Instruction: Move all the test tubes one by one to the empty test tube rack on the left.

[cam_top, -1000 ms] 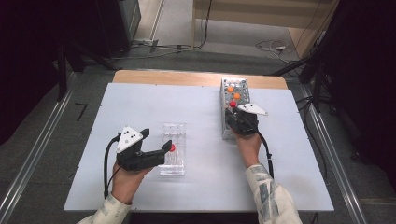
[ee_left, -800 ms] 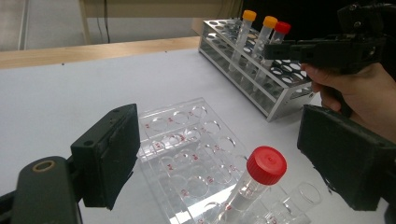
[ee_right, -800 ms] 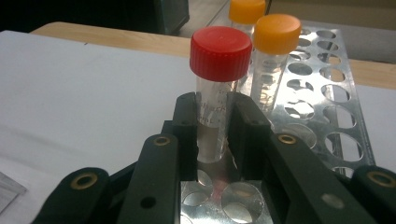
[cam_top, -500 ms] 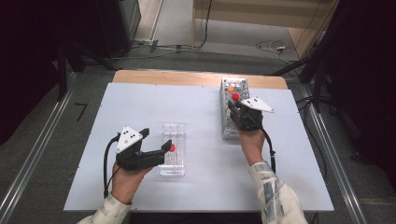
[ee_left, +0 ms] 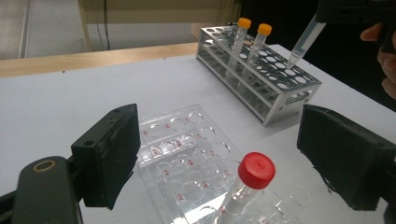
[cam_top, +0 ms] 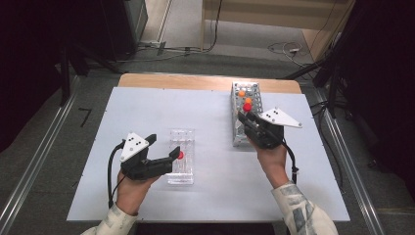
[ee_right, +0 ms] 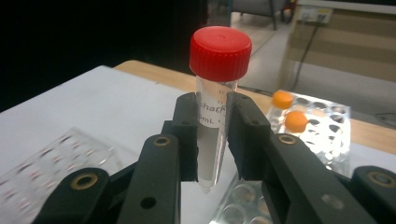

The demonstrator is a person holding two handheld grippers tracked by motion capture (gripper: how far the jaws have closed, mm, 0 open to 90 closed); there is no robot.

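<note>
My right gripper (cam_top: 245, 117) is shut on a clear red-capped tube (ee_right: 219, 53), which it holds upright above the metal rack (cam_top: 252, 90). In the left gripper view the tube's pointed tip (ee_left: 306, 39) hangs just over the rack's holes (ee_left: 280, 100). Two orange-capped tubes (cam_top: 241, 93) stand in the rack's far end. My left gripper (cam_top: 162, 146) stays open at the clear plastic rack (cam_top: 182, 169). Its jaws stand wide on either side of a second red-capped tube (ee_left: 254, 170) in that rack and do not touch it.
The white table top (cam_top: 210, 196) lies on a wooden table whose far edge (cam_top: 195, 81) shows. Metal rails run along the floor on both sides. Cables lie on the floor beyond the table.
My right gripper has risen with the red-capped tube, lifting it clear of the metal rack. The left gripper has stayed where it was.
</note>
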